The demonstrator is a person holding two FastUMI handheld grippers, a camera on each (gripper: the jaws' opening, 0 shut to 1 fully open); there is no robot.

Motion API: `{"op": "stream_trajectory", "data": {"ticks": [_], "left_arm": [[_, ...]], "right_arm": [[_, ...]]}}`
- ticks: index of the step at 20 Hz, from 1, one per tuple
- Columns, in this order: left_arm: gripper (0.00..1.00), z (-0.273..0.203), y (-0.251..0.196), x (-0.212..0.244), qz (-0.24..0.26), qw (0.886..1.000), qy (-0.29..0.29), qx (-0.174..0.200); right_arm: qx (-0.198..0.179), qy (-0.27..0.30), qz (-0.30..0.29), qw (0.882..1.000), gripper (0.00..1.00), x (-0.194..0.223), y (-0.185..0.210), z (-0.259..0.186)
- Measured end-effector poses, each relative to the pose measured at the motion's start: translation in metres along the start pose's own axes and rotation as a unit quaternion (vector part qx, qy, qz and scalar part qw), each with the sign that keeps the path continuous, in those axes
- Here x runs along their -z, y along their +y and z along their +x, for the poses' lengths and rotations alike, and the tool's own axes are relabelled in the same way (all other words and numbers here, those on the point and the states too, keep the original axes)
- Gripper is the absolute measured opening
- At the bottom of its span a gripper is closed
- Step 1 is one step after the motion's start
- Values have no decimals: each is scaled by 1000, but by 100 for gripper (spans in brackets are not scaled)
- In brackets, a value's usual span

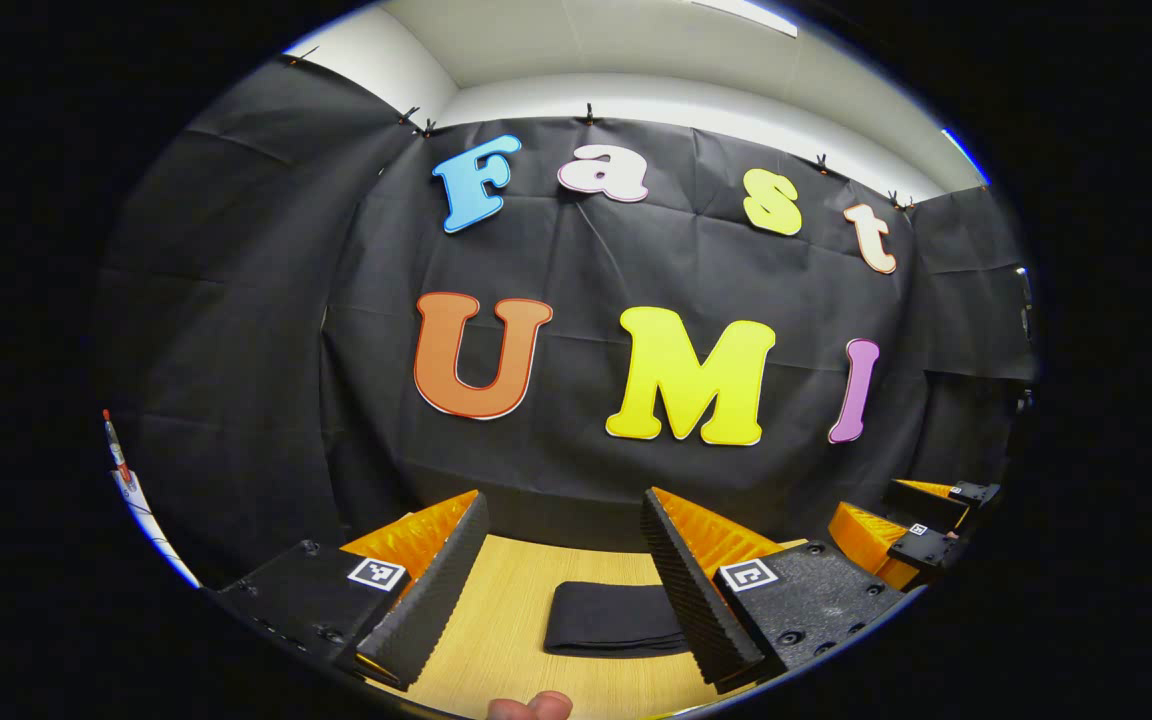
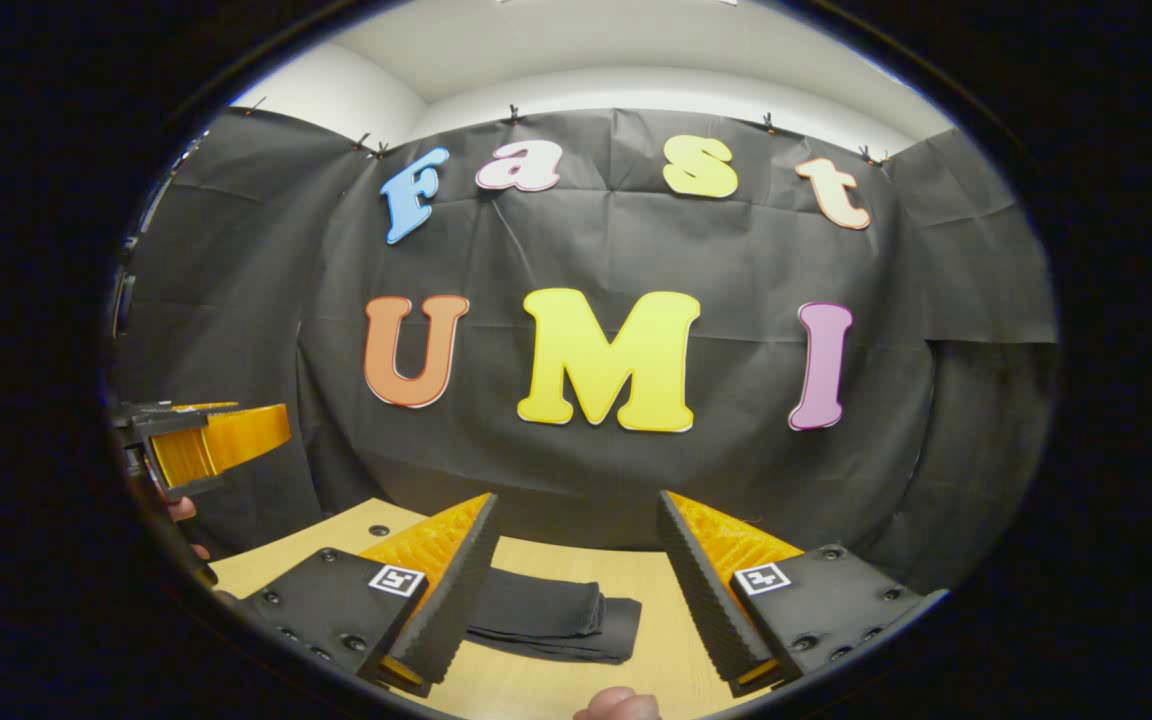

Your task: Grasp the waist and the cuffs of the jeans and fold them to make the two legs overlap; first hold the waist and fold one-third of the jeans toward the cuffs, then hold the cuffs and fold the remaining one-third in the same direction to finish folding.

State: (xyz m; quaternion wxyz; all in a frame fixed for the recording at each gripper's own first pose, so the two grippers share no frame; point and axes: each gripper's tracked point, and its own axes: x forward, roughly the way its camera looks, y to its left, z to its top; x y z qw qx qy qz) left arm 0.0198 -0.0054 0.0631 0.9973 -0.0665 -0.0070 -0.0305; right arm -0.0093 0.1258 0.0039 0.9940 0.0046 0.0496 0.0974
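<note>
Black jeans (image 1: pixel 616 620) lie folded in a flat bundle on the wooden table (image 1: pixel 496 640), toward its far edge by the booth wall. My left gripper (image 1: pixel 566 580) and right gripper (image 2: pixel 576 590) hang above them, each with its 2 fingers spread wide, holding nothing.

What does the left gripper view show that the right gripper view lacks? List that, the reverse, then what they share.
Left gripper view: the right tongs at its right edge, and a red-tipped pen-like item at far left. Right gripper view: the left tongs at its left edge. Shared: folded dark jeans lying on the wooden table, seen between that view's own open fingers, untouched.
</note>
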Motion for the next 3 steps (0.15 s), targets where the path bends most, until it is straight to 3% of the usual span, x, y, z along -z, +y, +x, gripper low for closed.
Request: {"op": "stream_trajectory", "data": {"ticks": [3], "left_arm": [[98, 1, 2, 1, -6, 1000, 3, -2]], "right_arm": [[-4, 1, -2, 1000, 94, 0, 2, 2]]}}
